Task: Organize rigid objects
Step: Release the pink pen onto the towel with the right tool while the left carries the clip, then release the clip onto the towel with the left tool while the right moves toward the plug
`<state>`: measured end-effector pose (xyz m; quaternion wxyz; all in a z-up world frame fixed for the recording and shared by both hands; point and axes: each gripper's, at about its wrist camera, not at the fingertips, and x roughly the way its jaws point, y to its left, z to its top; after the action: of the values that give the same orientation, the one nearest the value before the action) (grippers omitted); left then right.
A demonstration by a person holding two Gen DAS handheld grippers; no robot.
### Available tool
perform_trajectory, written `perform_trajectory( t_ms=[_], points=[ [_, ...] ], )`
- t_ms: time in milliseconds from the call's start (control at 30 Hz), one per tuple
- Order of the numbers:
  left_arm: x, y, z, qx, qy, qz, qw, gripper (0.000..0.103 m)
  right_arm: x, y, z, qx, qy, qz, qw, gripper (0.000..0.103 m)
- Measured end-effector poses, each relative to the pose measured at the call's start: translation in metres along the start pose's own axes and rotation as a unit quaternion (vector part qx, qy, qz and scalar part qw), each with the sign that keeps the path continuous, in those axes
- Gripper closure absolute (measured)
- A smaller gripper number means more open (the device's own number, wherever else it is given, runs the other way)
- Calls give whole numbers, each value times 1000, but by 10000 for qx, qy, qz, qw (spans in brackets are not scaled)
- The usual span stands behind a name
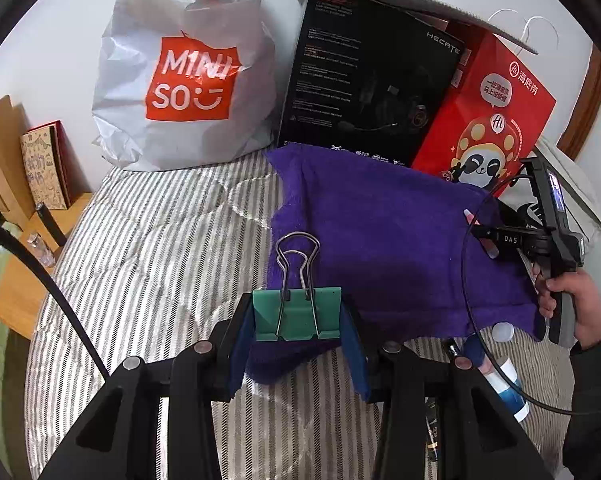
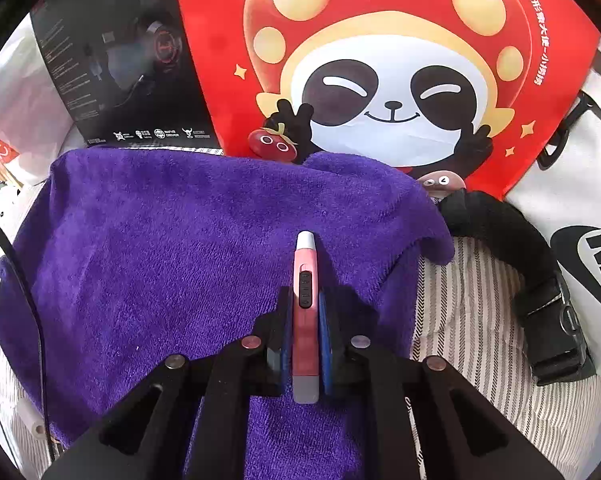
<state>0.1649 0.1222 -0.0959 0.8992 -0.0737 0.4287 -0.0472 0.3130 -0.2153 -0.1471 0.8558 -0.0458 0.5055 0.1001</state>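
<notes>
Left gripper [image 1: 298,320] is clamping a green binder clip [image 1: 296,314] by its stiff, light body above the purple towel [image 1: 380,232]; wire handles are jutting free. Right gripper [image 2: 305,320] is pinching a slim pink pen-like device [image 2: 305,308] mid-barrel over the towel: smooth, light, likely slippery.

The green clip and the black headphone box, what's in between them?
In the left wrist view, only the purple towel lies between the green clip, held in the left gripper, and the black box.
</notes>
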Motion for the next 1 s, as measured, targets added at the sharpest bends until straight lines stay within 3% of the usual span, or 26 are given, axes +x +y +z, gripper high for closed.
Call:
perform_trajectory(
  t_ms=[67, 100, 200, 500, 800, 1000],
  points=[
    [2, -2, 2, 8, 11, -27, 10000, 64, -1, -2, -2, 31, -7, 201, 9998, 78],
    [2, -4, 3, 23, 9, -63, 10000, 64, -1, -2, -2, 66, 9, 313, 9995, 66],
    [5, -7, 6, 23, 33, -140, 9999, 64, -11, -2, -6, 134, -5, 375, 9992, 53],
    [24, -23, 28, -3, 73, -696, 9976, 64, -71, 13, -42, -121, -85, 283, 9995, 52],
    [74, -49, 68, 215, 92, -470, 9986, 64, -132, 11, -113, 31, -229, 618, 9978, 45],
    [112, -61, 88, 325, 357, -223, 9986, 64, -143, 5, -147, 273, -107, 750, 9968, 44]
  ],
)
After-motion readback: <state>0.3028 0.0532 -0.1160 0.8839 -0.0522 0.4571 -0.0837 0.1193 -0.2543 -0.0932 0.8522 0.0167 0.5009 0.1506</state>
